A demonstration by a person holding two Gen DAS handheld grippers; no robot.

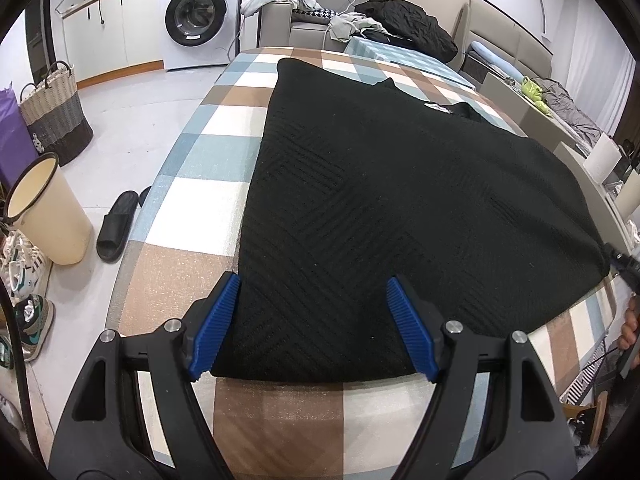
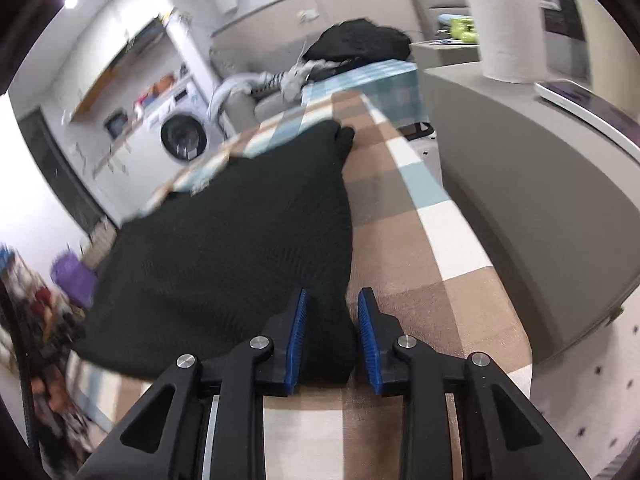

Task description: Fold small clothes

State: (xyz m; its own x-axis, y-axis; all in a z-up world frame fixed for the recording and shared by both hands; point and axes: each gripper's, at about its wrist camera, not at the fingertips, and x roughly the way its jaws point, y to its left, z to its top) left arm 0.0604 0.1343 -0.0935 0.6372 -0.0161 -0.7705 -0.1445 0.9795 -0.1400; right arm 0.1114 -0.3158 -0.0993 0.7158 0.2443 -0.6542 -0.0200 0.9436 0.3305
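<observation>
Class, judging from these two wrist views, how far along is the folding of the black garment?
Done: the black garment lies spread flat on the checked cloth. In hand: the left hand-held gripper stands open over its near edge; the right hand-held gripper straddles a corner, one pad clear of the fabric. Left: no fold shows yet, so all the folding remains.

Right wrist view is motion-blurred: beyond the right gripper [image 2: 332, 300], the black garment [image 2: 240, 240] loses its knit texture; left of the claw, the floor clutter [image 2: 48, 320] is unreadable
</observation>
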